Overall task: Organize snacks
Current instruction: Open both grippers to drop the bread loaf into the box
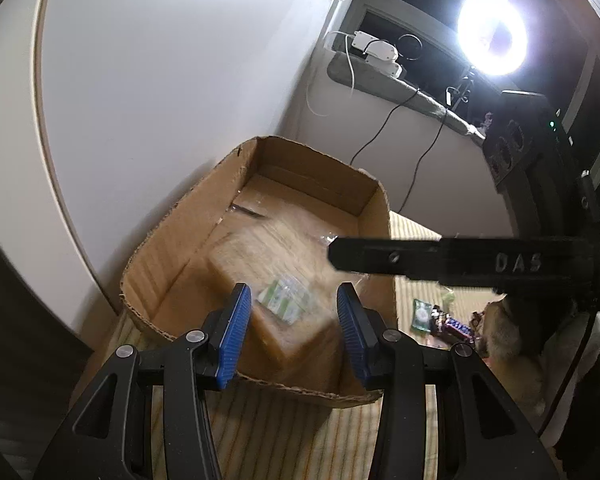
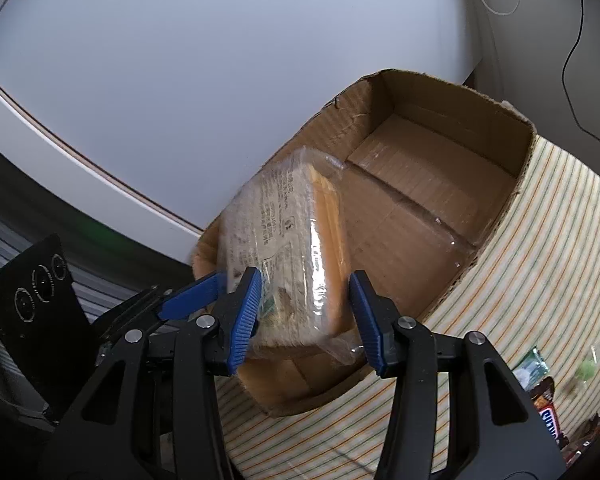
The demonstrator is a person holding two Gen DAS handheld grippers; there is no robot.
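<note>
Bread loaf point(image 2: 288, 248) sits between both tongs, grip uncertain; only right view shows label print, left shows ring light point(image 1: 492, 34).

Both views look forward and steeply down along their own blue-padded fingers toward an open cardboard box point(image 1: 268, 216) point(image 2: 420, 200) on a striped cloth point(image 1: 284, 436) point(image 2: 540, 264). The left wrist view sits close at the box's near edge, facing the far wall. The right wrist view hovers close over the same box. Both share the box, the cloth beside it and the wall behind it.
</note>
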